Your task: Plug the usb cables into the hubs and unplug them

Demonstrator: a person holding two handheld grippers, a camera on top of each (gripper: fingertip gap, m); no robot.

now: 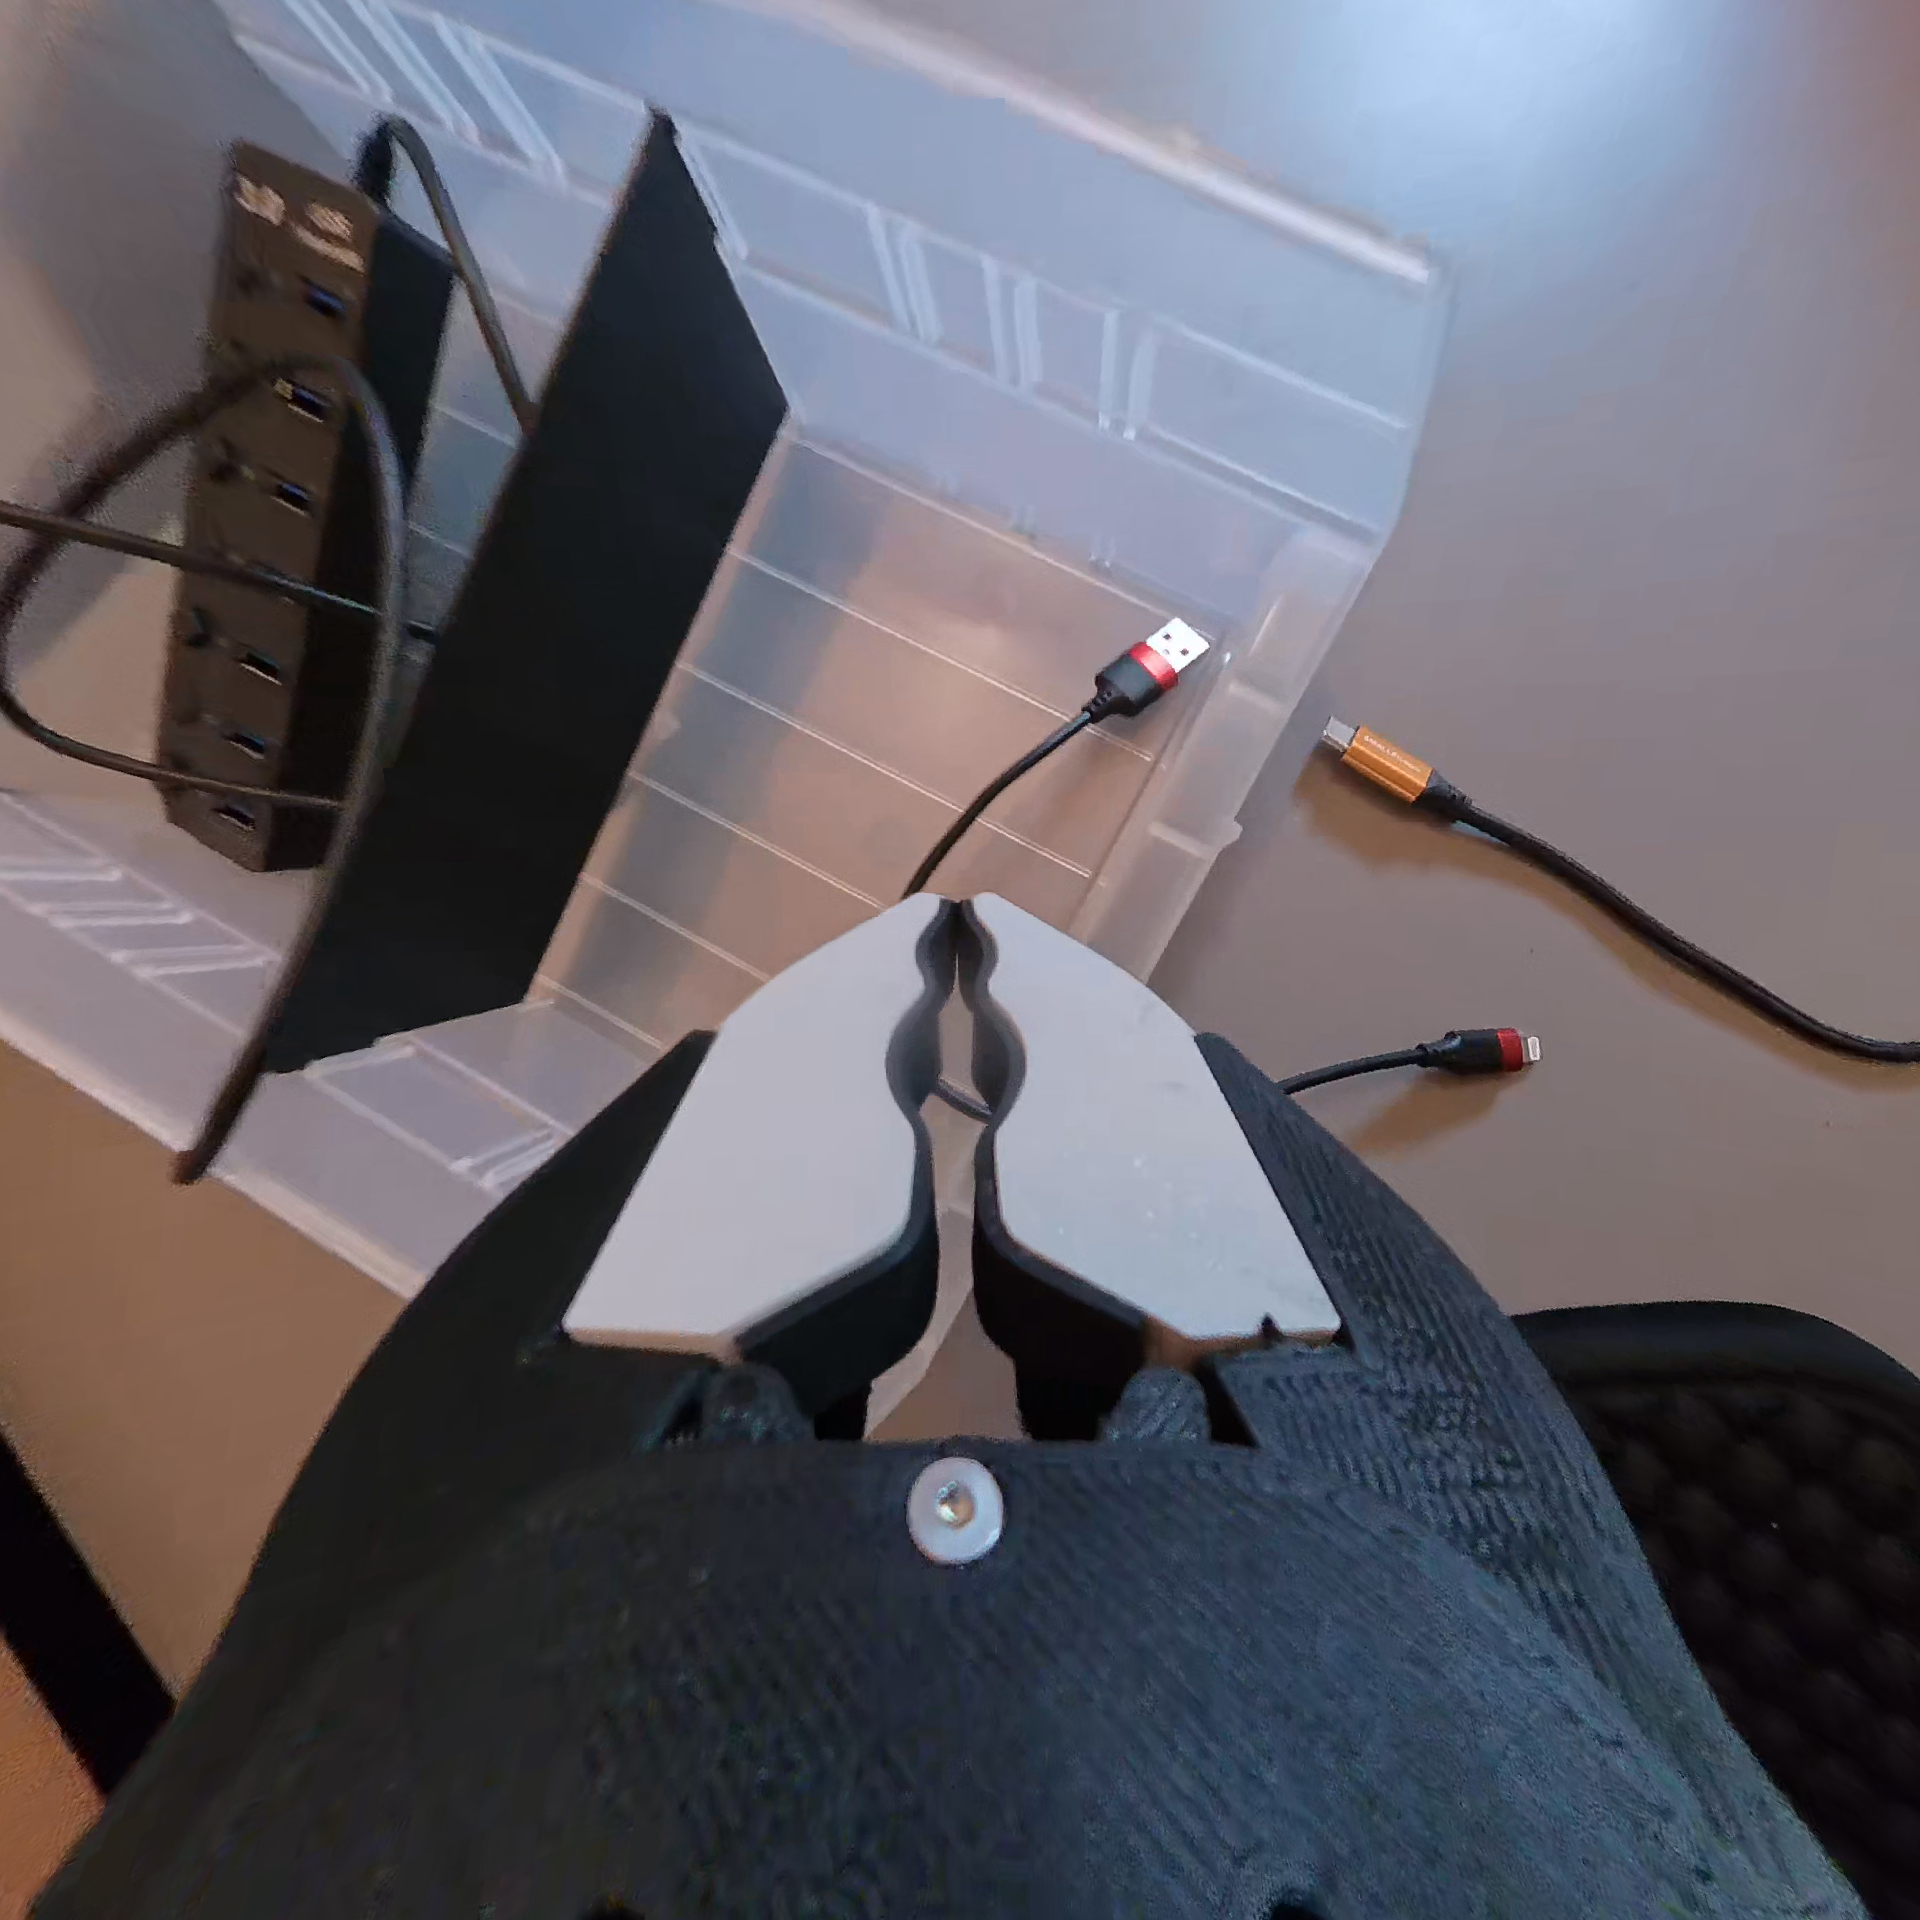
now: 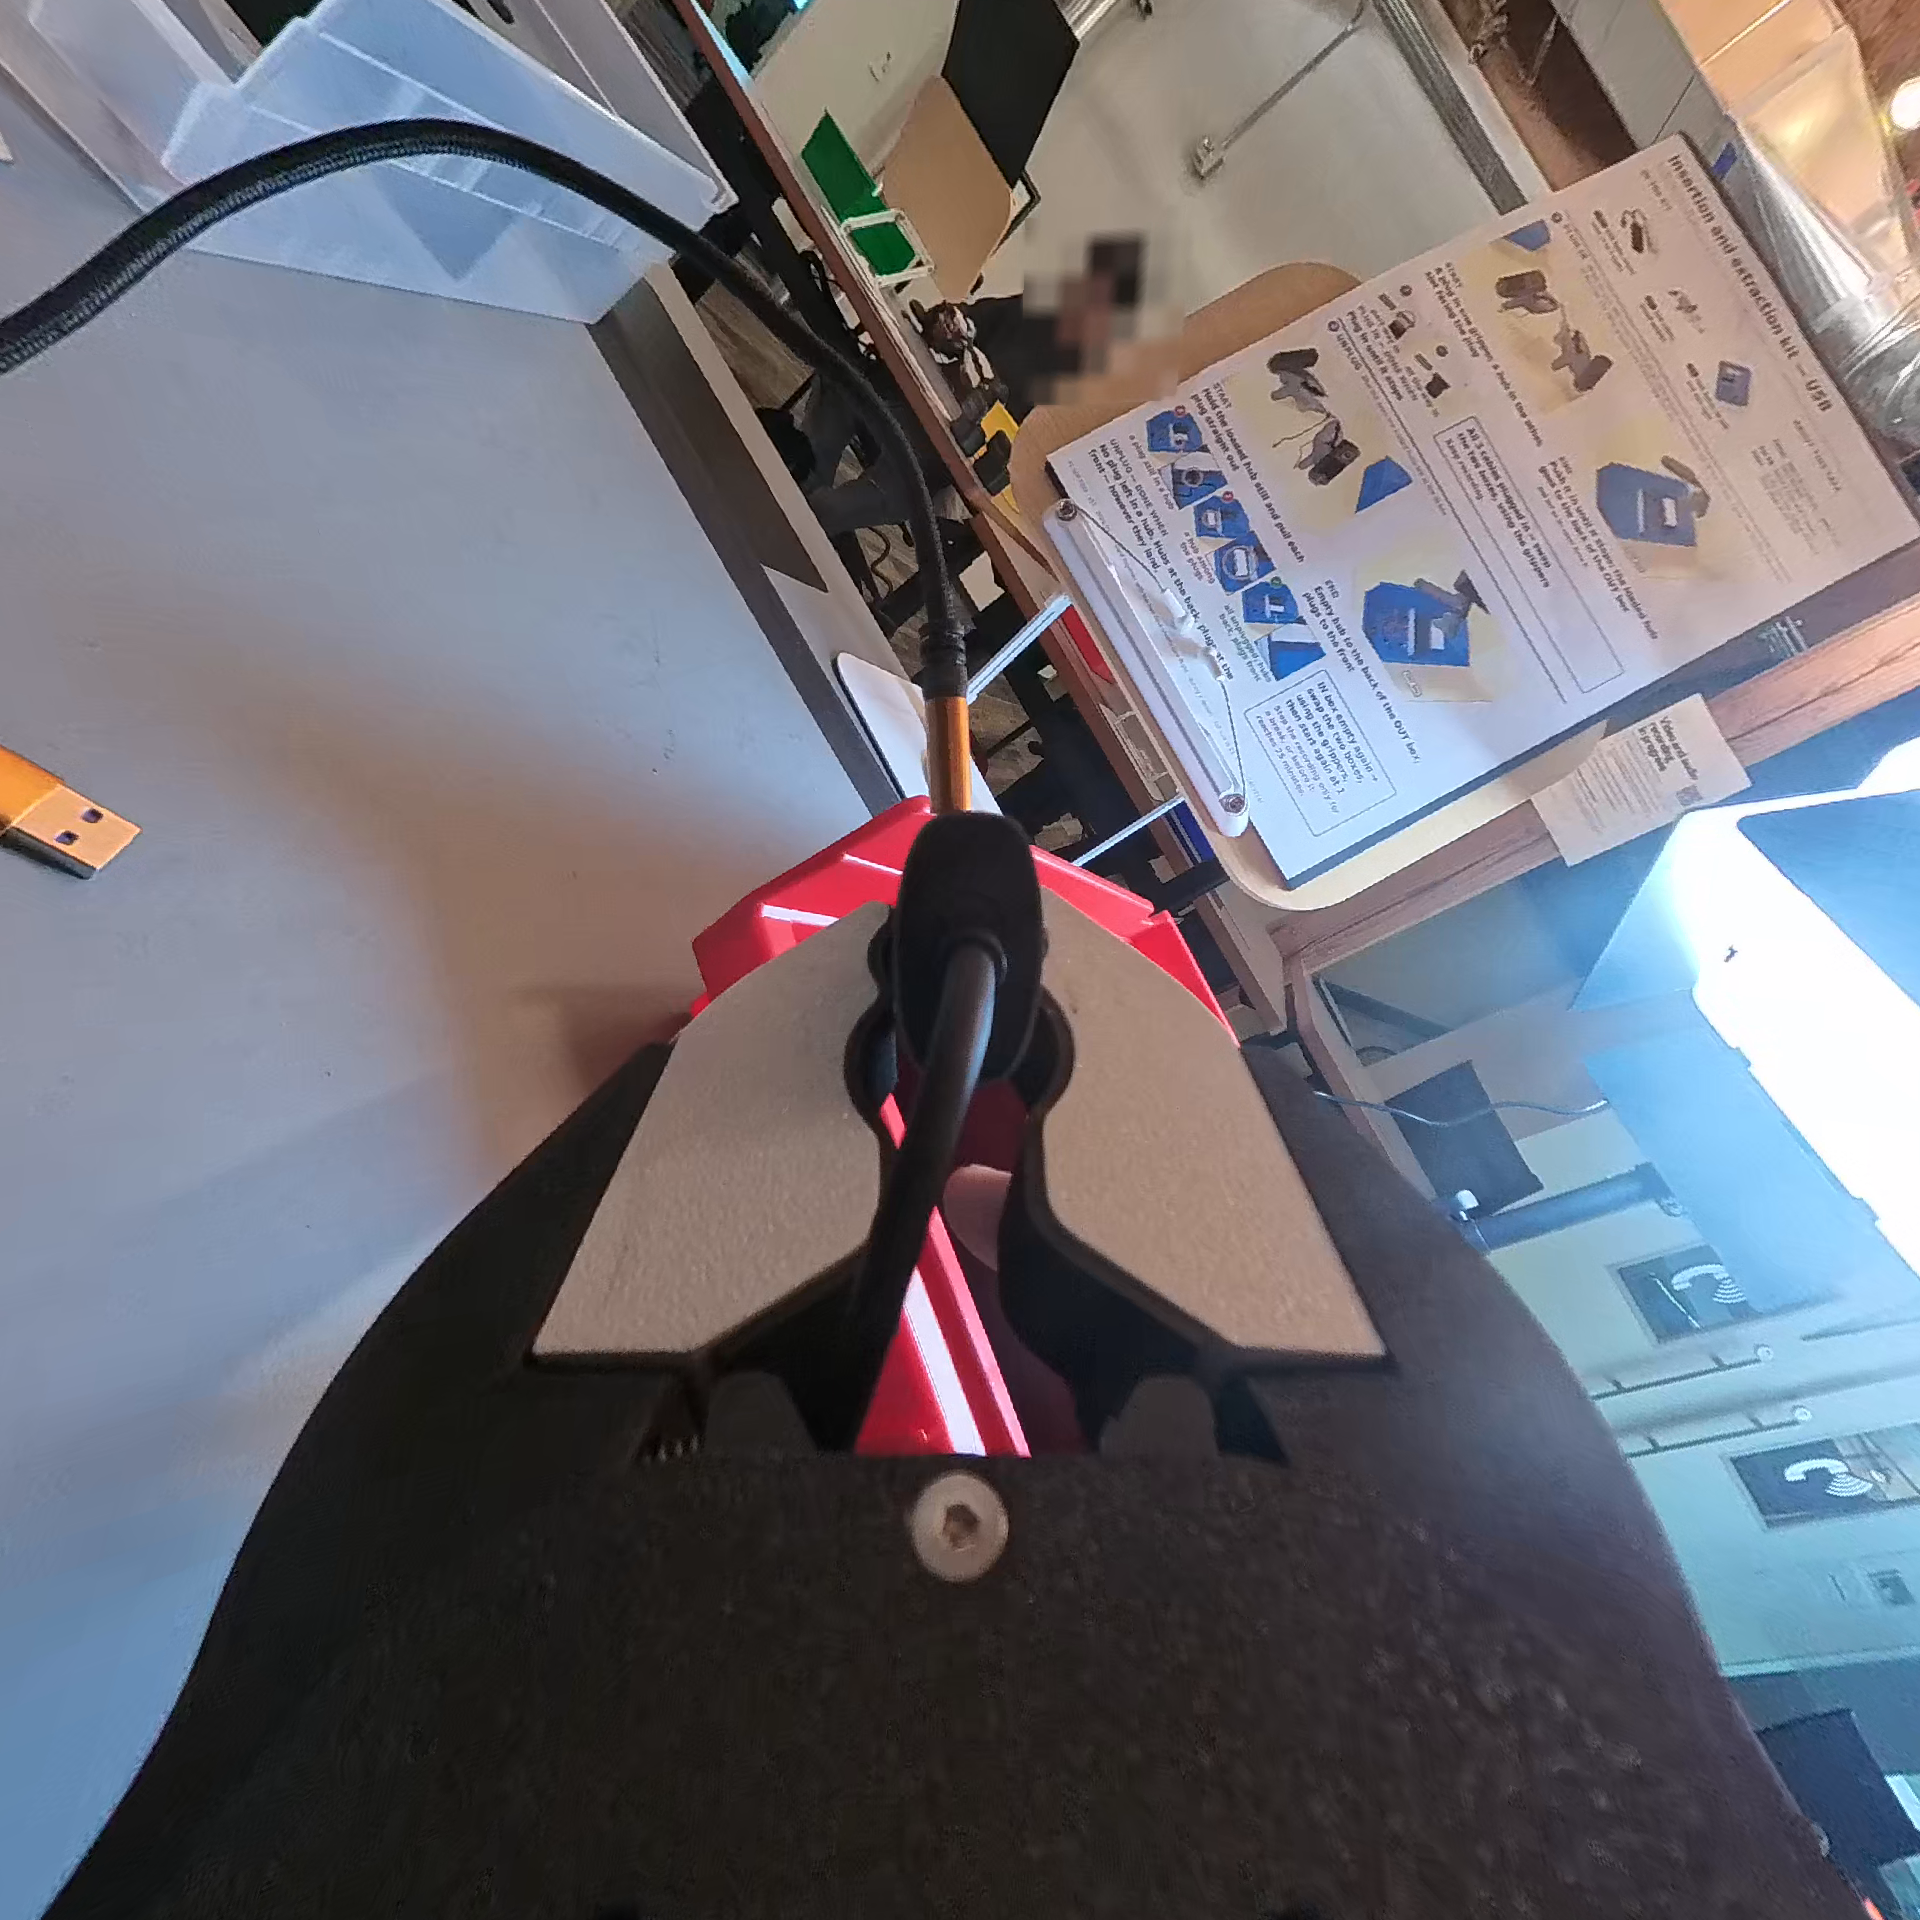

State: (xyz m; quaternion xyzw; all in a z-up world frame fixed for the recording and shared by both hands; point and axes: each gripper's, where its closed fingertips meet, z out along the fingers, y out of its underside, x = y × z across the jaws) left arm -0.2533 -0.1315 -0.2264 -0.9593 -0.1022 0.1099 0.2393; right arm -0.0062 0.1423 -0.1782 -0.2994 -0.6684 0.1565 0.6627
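Observation:
In the left wrist view a tall black hub (image 1: 260, 520) with several blue ports stands in a clear plastic box (image 1: 1039, 499), with black cables looped around it. My left gripper (image 1: 956, 914) is shut and hovers over a thin black cable; its red-ringed USB plug (image 1: 1153, 665) lies in the box and its small red plug (image 1: 1496, 1049) on the table. An orange plug (image 1: 1382, 764) lies on the table. My right gripper (image 2: 971, 935) is shut on a small black hub (image 2: 971, 914); an orange plug (image 2: 951, 748) on a braided cable (image 2: 416, 140) sticks out of its far end.
A black panel (image 1: 540, 623) stands in the box beside the tall hub. A red bin (image 2: 1122, 925) sits under my right gripper at the table's edge. Another orange USB plug (image 2: 62, 821) lies on the grey table. An instruction sheet (image 2: 1455, 499) stands beyond the table. Spacing between my two grippers at the tips: around 40 cm. The orange plug (image 1: 1382, 764) is closer to my left gripper, around 12 cm from its tips; the right tips are 30 cm off.

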